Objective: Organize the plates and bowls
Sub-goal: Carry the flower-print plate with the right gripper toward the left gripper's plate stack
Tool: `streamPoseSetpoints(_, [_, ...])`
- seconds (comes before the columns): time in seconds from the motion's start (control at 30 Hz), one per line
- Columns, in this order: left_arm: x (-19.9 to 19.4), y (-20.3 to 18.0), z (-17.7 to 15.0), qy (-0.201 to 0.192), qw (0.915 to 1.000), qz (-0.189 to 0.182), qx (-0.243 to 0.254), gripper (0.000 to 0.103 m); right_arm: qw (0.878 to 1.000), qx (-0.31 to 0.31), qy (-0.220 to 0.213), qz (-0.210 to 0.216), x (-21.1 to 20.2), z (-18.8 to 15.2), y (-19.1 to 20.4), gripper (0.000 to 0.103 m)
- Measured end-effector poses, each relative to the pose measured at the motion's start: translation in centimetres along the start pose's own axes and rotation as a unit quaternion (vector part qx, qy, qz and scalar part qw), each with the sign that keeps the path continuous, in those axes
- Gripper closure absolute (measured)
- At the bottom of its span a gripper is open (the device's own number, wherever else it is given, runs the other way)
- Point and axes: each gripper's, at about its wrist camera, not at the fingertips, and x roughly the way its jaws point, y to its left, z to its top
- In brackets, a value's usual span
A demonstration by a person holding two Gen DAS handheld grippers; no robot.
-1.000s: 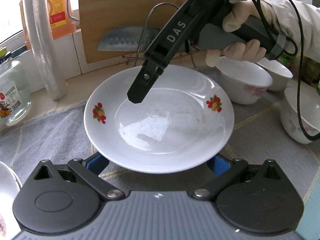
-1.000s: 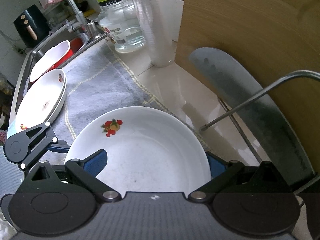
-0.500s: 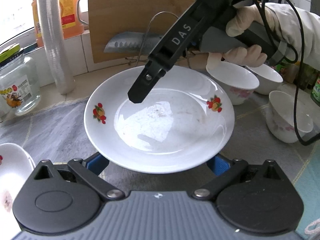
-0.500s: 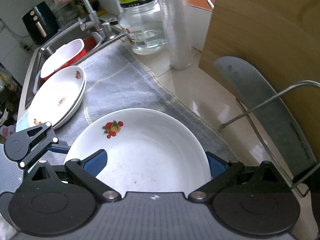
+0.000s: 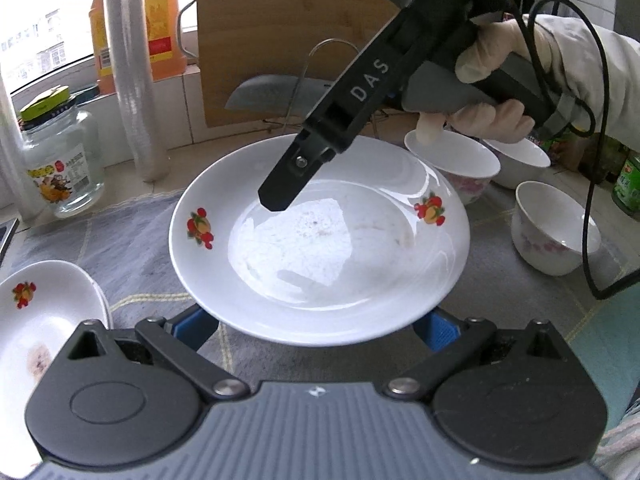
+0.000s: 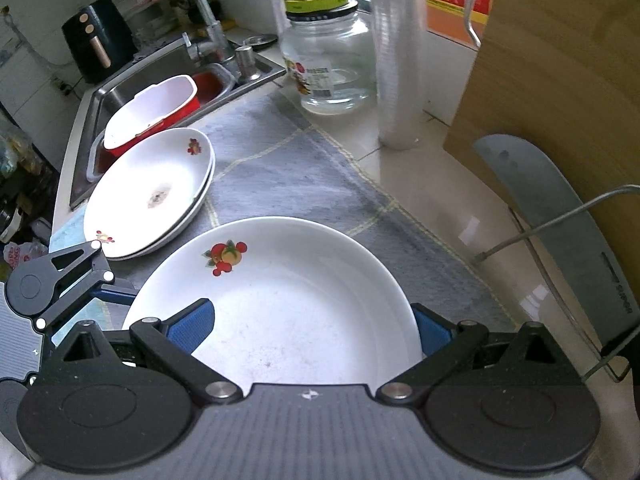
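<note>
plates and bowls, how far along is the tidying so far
Done: a stack of plates already sits on the grey mat beside the sink.

In hand: another plate with fruit prints is carried between the left gripper and the right gripper, one at each edge.

Left: three bowls stand apart and unstacked on the far side of the counter.

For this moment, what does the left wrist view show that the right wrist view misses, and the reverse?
Only the left wrist view shows three small bowls to the right, the gloved hand holding the right hand-held gripper, and an orange bottle. Only the right wrist view shows the sink with a red-and-white container, the tap and the left hand-held gripper. Both show the carried plate, stacked plates, the glass jar, cutting board and cleaver.
</note>
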Motion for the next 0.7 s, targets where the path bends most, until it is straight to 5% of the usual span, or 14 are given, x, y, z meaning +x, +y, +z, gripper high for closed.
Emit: streamPoseSetpoints(0.7, [-5.7,3.2,-2.4,-0.016,0.9985,0.043,-0.030,0.001,0.998,-0.053,-0.006,0.017,1.0,4.0,7.1,0.000])
